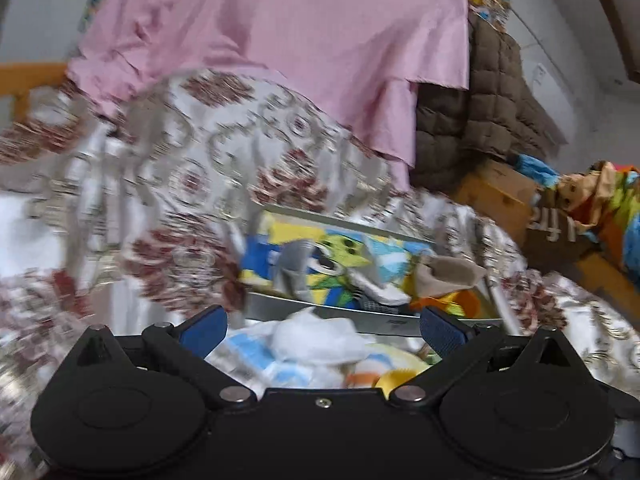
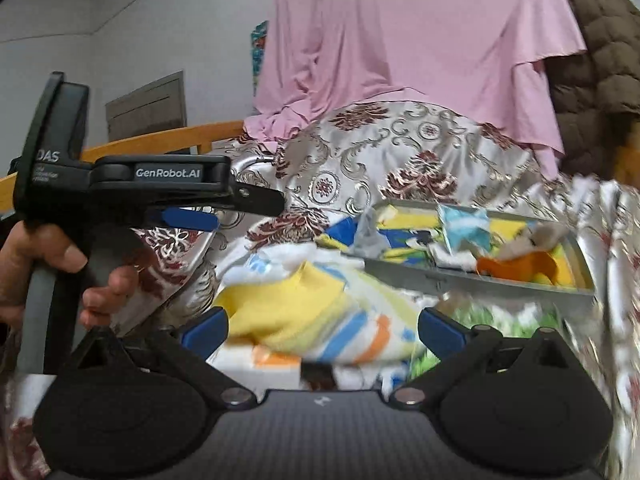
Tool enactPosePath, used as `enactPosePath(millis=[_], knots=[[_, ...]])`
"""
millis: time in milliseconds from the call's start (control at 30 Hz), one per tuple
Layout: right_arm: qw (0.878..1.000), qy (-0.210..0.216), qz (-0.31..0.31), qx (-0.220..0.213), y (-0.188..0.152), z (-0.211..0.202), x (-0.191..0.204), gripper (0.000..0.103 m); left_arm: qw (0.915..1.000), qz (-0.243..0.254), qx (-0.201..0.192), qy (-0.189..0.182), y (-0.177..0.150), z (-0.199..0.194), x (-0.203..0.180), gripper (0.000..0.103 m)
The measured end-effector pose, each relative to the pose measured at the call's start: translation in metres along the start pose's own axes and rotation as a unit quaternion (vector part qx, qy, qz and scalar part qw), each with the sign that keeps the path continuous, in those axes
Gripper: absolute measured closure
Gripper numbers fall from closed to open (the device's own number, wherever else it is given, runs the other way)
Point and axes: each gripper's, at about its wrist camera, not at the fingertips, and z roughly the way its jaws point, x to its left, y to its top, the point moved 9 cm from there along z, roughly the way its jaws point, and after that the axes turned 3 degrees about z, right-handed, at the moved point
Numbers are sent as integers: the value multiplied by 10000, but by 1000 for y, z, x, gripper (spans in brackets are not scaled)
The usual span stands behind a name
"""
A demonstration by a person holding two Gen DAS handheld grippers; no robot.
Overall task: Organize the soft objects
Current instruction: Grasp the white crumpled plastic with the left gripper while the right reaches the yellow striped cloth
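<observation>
the left tool (image 1: 322, 330) has its blue-padded jaws spread wide and holds nothing; it hangs just above a crumpled white cloth (image 1: 316, 338). the right tool (image 2: 322, 330) is likewise fully open and empty, poised over a soft yellow cloth with blue and orange stripes (image 2: 316, 320). in the right wrist view the left tool appears from the side, held by a hand (image 2: 44, 268); contact with the fabric cannot be confirmed because of motion blur.

step in hand, as judged: approach to the loose pile of small soft items (image 2: 304, 300) lying on the bed, just in front of a shallow grey metal tray (image 2: 460, 280). the tray already carries several items, among them a grey sock (image 1: 294, 268), a beige sock (image 1: 444, 274) and an orange cloth (image 2: 516, 266).

the next move calls for lowering one tool onto a single piece, closing on a fold, and avoiding the floral satin bedspread (image 1: 192, 168) beneath.
</observation>
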Motion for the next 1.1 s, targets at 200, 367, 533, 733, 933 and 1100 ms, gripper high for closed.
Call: enactPosePath(millis=[200,367,533,733,933,1100], knots=[[9963,697,297,393,11,31,-19,0,9964,227,584,-571,1,45,0,1],[9945,818,355,542,10,50,-30,0,9901,375,1135,-739,-15,69,4,1],[9921,858,480,780,-2,63,-31,0,9888,77,1240,-826,-24,76,14,9],[9909,936,462,844,-5,63,-21,0,9880,-61,1237,-924,-25,74,17,27],[9909,830,302,1015,-9,65,-13,0,9890,256,1201,-827,-23,71,13,48],[9903,823,352,1059,-11,65,-10,1,9899,425,1081,-809,-20,67,9,67]])
